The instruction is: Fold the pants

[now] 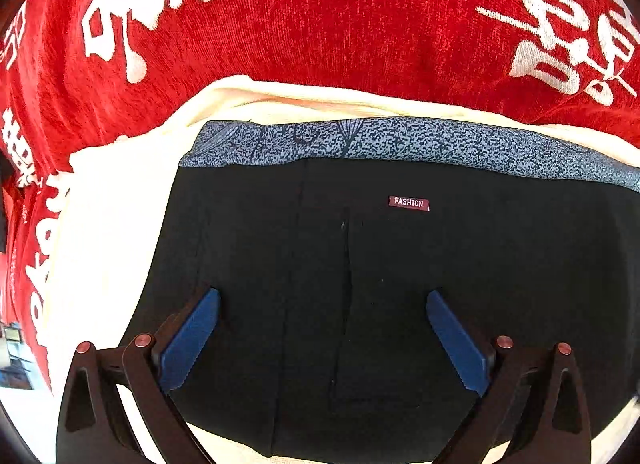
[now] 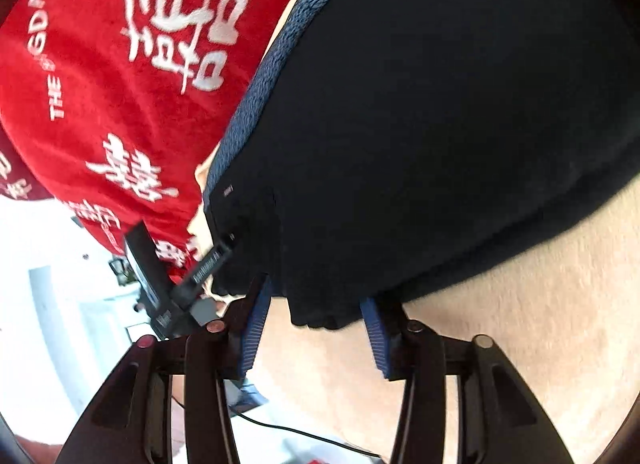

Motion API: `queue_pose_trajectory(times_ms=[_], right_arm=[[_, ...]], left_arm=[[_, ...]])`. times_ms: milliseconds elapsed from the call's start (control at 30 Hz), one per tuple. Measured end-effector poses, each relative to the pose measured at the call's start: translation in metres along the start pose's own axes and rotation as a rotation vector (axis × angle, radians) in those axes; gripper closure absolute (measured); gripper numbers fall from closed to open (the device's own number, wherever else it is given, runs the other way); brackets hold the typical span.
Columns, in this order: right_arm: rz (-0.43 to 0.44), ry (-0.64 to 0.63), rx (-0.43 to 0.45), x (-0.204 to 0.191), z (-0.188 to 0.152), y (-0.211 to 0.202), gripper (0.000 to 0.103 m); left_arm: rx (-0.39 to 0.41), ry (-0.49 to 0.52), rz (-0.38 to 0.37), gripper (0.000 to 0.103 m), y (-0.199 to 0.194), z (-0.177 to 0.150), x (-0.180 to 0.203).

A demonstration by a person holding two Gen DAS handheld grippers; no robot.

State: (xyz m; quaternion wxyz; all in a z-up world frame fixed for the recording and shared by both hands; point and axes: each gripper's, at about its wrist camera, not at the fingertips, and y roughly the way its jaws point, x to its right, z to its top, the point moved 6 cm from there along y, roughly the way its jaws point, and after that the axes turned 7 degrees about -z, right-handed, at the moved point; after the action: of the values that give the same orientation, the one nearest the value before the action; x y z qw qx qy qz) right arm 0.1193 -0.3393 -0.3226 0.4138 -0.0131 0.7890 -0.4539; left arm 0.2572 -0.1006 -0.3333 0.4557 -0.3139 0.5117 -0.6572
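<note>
**Clerk:** Blue fingers (image 1: 192, 340) of the left tool (image 1: 322, 338), nearest the lens: spread wide, holding nothing, hovering over the black cloth; contact cannot be told.

**Checker:** Next item?

**Clerk:** Pants (image 1: 360, 284), black, with a speckled blue waistband (image 1: 400, 140) and a small maroon "FASHION" label (image 1: 409, 203). Location: lying on a cream sheet (image 1: 104, 232), which sits against a red blanket (image 1: 320, 16) printed with white characters.

**Checker:** Right side?

**Clerk:** Right tool (image 2: 316, 332): moderately parted, both fingers at a dark hem corner of the pants (image 2: 440, 124). Cloth hangs between them but looks unpinched. That view is motion-blurred, so I judge it not gripping. Another tool's dark frame (image 2: 176, 284) shows at that view's left edge.

**Checker:** Orientation?

**Clerk:** Waistband at the far edge from the left camera, facing the blanket. Centre seam runs from the label back toward the lens, so the long axis appears to lie along the left tool's line of sight. Leg ends are out of view.

**Checker:** Risks?

**Clerk:** Judged, not observed: a closing right tool may catch one layer only, so the fold drags skewed. Soft bedding gives under pressure, so a finger could pinch the sheet along with the pants. A lift by one corner alone would bunch the waistband.
</note>
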Motion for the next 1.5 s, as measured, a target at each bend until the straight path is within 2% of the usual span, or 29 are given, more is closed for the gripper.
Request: queue_pose_trajectory(times_ms=[67, 167, 233, 300, 333, 367, 400, 467, 600, 633, 700, 733, 767, 833, 867, 933, 1033, 1067, 1200, 1300, 1367, 1433, 1500], right_arm=[[-0.013, -0.029, 0.017, -0.006, 0.002, -0.016, 0.095], [-0.102, -0.112, 0.047, -0.009, -0.015, -0.027, 0.095], [-0.136, -0.047, 0.013, 0.013, -0.025, -0.015, 0.095], [-0.069, 0.037, 0.008, 0.025, -0.028, -0.016, 0.095], [-0.085, 0.031, 0.0, 0.025, -0.029, -0.02, 0.09], [-0.16, -0.008, -0.013, 0.025, -0.031, -0.027, 0.076], [-0.197, -0.045, -0.012, 0.023, -0.031, -0.033, 0.069], [-0.275, -0.155, 0.037, 0.013, -0.025, -0.056, 0.069], [-0.376, -0.235, 0.17, 0.006, 0.01, -0.094, 0.069], [-0.386, -0.238, 0.178, 0.009, 0.022, -0.098, 0.069], [-0.436, -0.257, 0.178, 0.021, 0.037, -0.097, 0.069], [-0.49, -0.265, 0.181, 0.033, 0.043, -0.098, 0.07], [-0.545, -0.249, 0.2, 0.04, 0.052, -0.102, 0.076], [-0.505, -0.119, 0.256, 0.057, 0.067, -0.123, 0.078], [-0.489, -0.027, 0.283, 0.072, 0.072, -0.14, 0.078], [-0.478, -0.003, 0.284, 0.08, 0.076, -0.152, 0.077], [-0.528, -0.072, 0.265, 0.075, 0.079, -0.159, 0.073], [-0.543, -0.104, 0.26, 0.071, 0.081, -0.159, 0.07], [-0.516, -0.169, 0.246, 0.053, 0.094, -0.149, 0.066], [-0.537, -0.184, 0.205, 0.061, 0.092, -0.142, 0.066], [-0.541, -0.187, 0.177, 0.069, 0.091, -0.137, 0.066], [-0.539, -0.191, 0.159, 0.071, 0.091, -0.13, 0.066], [-0.527, -0.198, 0.152, 0.074, 0.091, -0.131, 0.066]], left_arm=[[-0.023, 0.01, 0.001, 0.0, 0.0, 0.0, -0.011], [-0.019, 0.049, 0.0, 0.0, -0.003, -0.006, -0.016], [-0.003, 0.058, -0.016, 0.0, -0.003, -0.008, -0.016], [0.0, 0.071, -0.002, 0.0, -0.005, -0.01, -0.015], [-0.008, 0.077, 0.013, 0.0, -0.006, -0.009, -0.013], [-0.02, 0.091, 0.028, 0.0, -0.009, -0.009, -0.008], [-0.026, 0.108, 0.024, 0.0, -0.012, -0.008, 0.001], [-0.014, 0.138, -0.027, 0.0, -0.027, -0.008, 0.024], [0.004, 0.179, -0.151, 0.0, -0.043, -0.011, 0.094], [-0.004, 0.19, -0.174, 0.0, -0.039, -0.015, 0.123], [-0.043, 0.225, -0.153, 0.0, -0.024, -0.023, 0.155], [-0.039, 0.227, -0.125, 0.0, -0.017, -0.025, 0.159], [-0.014, 0.206, -0.142, 0.0, -0.016, -0.024, 0.158], [-0.044, 0.129, -0.216, 0.0, -0.011, -0.024, 0.147], [-0.065, 0.106, -0.223, 0.0, -0.01, -0.028, 0.136], [-0.095, 0.093, -0.191, 0.0, -0.011, -0.026, 0.125], [-0.107, 0.1, -0.11, 0.0, -0.019, -0.015, 0.129], [-0.096, 0.098, -0.106, 0.0, -0.024, -0.01, 0.135], [-0.088, 0.083, -0.098, 0.0, -0.042, 0.004, 0.184], [-0.092, 0.049, -0.093, 0.0, -0.042, 0.014, 0.214], [-0.088, 0.059, -0.074, 0.0, -0.043, 0.011, 0.247], [-0.122, 0.069, -0.05, 0.0, -0.034, -0.003, 0.263], [-0.1, 0.042, -0.051, 0.0, -0.036, -0.012, 0.267]])
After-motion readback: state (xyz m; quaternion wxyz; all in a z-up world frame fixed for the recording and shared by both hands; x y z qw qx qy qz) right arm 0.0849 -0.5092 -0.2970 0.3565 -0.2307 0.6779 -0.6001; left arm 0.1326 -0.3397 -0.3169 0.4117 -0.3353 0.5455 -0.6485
